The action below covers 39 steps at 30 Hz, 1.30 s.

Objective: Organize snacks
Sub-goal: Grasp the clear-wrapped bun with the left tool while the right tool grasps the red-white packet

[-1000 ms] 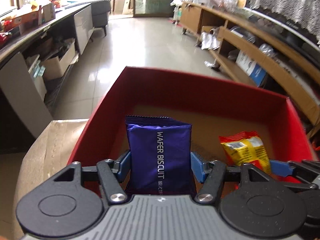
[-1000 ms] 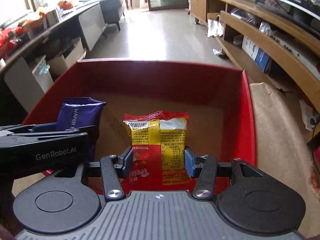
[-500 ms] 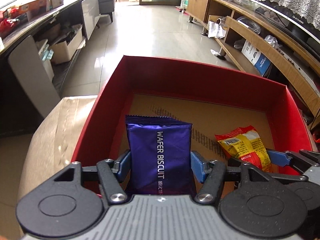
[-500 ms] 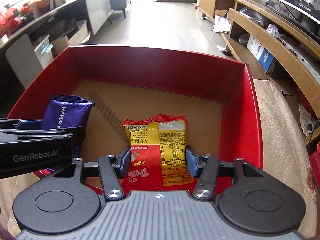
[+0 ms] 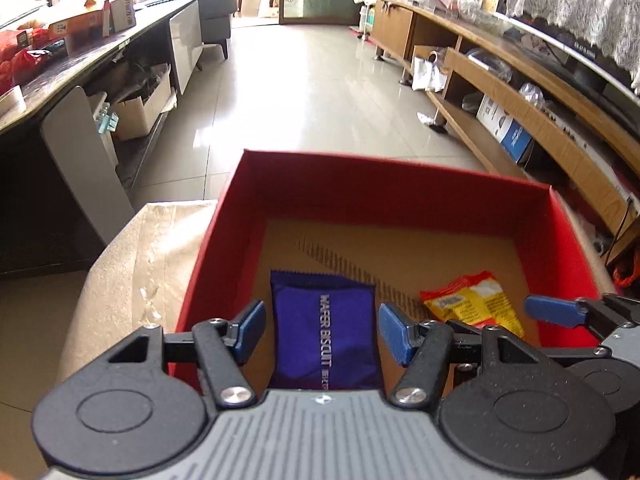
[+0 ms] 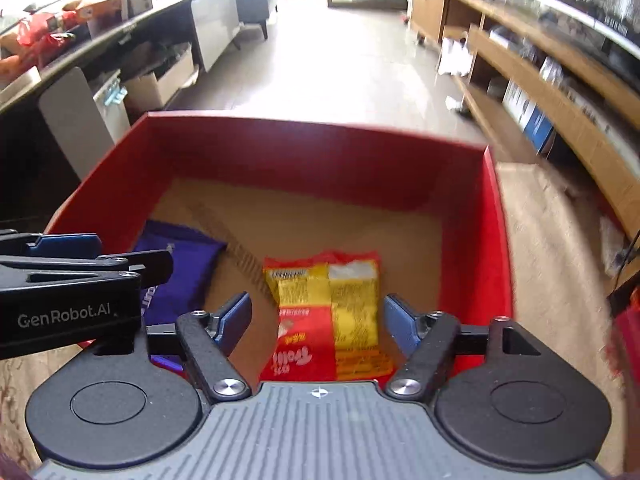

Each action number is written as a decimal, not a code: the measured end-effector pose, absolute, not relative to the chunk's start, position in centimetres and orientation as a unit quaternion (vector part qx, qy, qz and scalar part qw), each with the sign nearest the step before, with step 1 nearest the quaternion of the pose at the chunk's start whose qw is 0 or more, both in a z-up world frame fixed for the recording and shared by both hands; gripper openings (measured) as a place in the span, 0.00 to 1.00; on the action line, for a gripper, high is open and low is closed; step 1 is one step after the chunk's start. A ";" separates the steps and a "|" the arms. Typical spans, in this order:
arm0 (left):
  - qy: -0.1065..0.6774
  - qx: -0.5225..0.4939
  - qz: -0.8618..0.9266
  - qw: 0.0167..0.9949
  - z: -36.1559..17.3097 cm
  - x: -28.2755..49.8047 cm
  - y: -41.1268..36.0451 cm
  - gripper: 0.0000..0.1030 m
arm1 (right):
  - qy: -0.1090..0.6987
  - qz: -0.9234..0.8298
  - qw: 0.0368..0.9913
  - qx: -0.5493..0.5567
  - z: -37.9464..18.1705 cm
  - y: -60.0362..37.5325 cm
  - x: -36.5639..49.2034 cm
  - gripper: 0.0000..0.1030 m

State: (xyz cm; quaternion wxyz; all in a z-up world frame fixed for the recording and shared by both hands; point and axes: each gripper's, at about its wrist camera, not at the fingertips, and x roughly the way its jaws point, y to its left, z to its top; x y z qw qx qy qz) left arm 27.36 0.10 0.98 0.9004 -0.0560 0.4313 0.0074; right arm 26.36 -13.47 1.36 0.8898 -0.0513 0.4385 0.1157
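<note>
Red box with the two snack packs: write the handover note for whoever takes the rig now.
Left claw: open, pads clear of the purple wafer biscuit pack lying between them.
Right claw: jaws opening, red-and-yellow pack between them, not gripped.
Both packs lie side by side on the floor of the red box.
To do: lift both claws out; no other snacks in view.

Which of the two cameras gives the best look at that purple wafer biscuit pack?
The left wrist view: the purple wafer pack lies centred in the red box, lettering readable. In the right wrist view it sits at the left edge, blurred and partly hidden behind the left gripper.
</note>
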 end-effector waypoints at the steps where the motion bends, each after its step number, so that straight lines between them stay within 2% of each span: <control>1: 0.428 -0.064 0.006 0.901 1.3 27.3 0.3 0.56 | 0.427 0.107 0.896 -0.058 1.7 -13.5 26.2 0.85; 12: 0.424 -0.087 0.001 0.901 3.7 24.5 1.8 0.57 | 0.392 0.092 0.915 -0.017 5.4 -16.2 25.4 0.85; 17: 0.432 -0.084 -0.013 0.898 4.0 22.4 1.5 0.57 | 0.392 0.089 0.915 -0.032 6.1 -16.1 23.5 0.85; 20: 0.436 -0.082 -0.023 0.896 4.1 21.0 1.4 0.62 | 0.398 0.091 0.912 -0.034 6.3 -16.1 21.9 0.85; 32: 0.494 -0.087 -0.025 0.865 1.2 15.7 2.3 0.63 | 0.422 0.108 0.899 -0.048 5.9 -15.3 16.6 0.85; 39: 0.500 -0.088 -0.021 0.861 0.5 14.3 2.4 0.64 | 0.440 0.103 0.891 -0.034 5.3 -15.5 14.5 0.85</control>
